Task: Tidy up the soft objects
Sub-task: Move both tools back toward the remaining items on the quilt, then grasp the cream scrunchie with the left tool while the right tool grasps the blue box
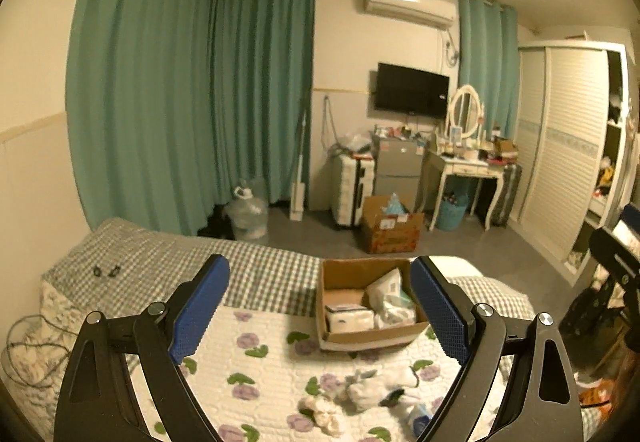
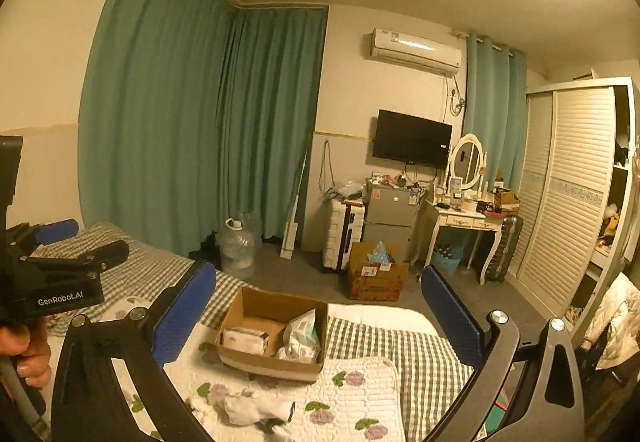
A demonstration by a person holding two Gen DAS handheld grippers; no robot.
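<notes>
An open cardboard box (image 1: pixel 332 338) (image 2: pixel 240 306) stands on the floral quilt (image 1: pixel 264 374) (image 2: pixel 360 398) of the bed. It holds a white tissue pack (image 1: pixel 349 317) (image 2: pixel 245 340) and a white plastic pouch (image 1: pixel 390 300) (image 2: pixel 301 336). In front of the box lie white socks and small soft items (image 1: pixel 376 390) (image 2: pixel 256 410). My left gripper (image 1: pixel 320 302) is open and empty, above the quilt, framing the box. My right gripper (image 2: pixel 320 306) is open and empty, also above the box. The left gripper's body (image 2: pixel 52 274) shows at the left of the right wrist view.
The bed has a grey checked sheet (image 1: pixel 160 262) (image 2: pixel 400 346). Beyond it on the floor are a second cardboard box (image 1: pixel 390 228), a water jug (image 1: pixel 246 215), a suitcase (image 1: pixel 352 185), a dressing table (image 1: pixel 468 165) and a wardrobe (image 1: pixel 568 145). Teal curtains (image 1: pixel 180 101) hang behind.
</notes>
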